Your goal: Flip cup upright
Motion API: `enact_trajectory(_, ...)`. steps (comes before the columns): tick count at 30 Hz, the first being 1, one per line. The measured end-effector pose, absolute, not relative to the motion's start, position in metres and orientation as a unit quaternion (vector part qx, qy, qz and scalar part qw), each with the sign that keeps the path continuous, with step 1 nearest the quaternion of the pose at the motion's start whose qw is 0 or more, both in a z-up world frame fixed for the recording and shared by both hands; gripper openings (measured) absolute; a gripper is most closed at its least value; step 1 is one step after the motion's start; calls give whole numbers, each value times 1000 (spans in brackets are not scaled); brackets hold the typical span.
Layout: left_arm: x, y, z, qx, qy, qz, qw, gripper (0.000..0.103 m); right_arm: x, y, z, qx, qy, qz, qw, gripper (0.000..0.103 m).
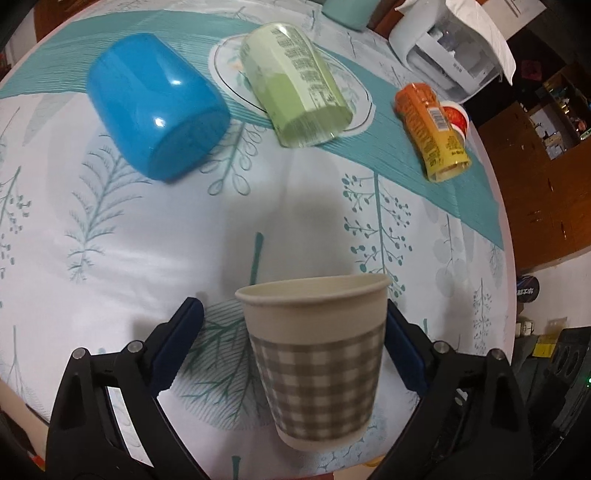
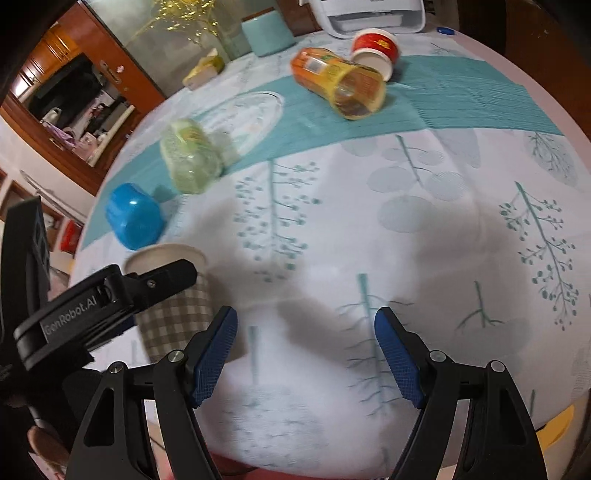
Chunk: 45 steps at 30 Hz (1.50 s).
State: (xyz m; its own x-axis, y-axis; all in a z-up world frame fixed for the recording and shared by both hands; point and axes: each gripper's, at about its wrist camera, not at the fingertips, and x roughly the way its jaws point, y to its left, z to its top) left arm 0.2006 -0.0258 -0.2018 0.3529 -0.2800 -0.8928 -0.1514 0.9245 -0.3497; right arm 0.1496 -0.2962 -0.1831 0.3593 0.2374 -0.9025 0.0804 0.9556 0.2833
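A grey-checked paper cup (image 1: 316, 360) stands upright, mouth up, between the fingers of my left gripper (image 1: 295, 347). The jaws are open wide: the right pad is at the cup's side, the left pad stands well apart from it. In the right wrist view the same cup (image 2: 177, 314) sits at the left with the left gripper's black body in front of it. My right gripper (image 2: 306, 354) is open and empty above bare tablecloth. A blue cup (image 1: 155, 105), a green cup (image 1: 295, 86) and an orange-yellow cup (image 1: 430, 131) lie on their sides farther back.
A round table with a white and teal leaf-print cloth (image 1: 110, 229). A red and white tub (image 2: 376, 50) lies beside the orange cup. A white appliance (image 1: 450, 48) and a teal box (image 2: 267, 33) stand at the far edge. The table edge is close on the right (image 1: 508, 258).
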Motion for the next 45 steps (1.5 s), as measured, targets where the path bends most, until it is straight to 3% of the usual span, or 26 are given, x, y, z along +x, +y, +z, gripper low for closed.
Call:
enact_trajectory(4,205,-37,-204,-174,555,-31,813,92,150,-301,-192,139,569,47,810,79)
enact_trajectory(6,206,-43,-203,-158,550,-27,820,79,150,-301,-193,134,566,48,812,79)
enact_trajectory(9,207,-48,-202,-148,550,-32,821,70,150,-300,-194,128,565,48,814,79)
enact_trajectory(17,203,-52,-192,-158,509,-49,845,69,150,-292,-195,110,561,44,819,79)
enact_trajectory(25,173,-58,-148,-83,317,-50,944,69,150,-292,-195,109,563,43,818,79)
enact_trajectory(30,159,-63,-143,-59,239,-70,967,69,151,-293,-195,108,564,43,818,79)
enact_trajectory(45,158,-85,-159,-8,259,-86,962,70,153,-295,-196,106,565,45,817,79)
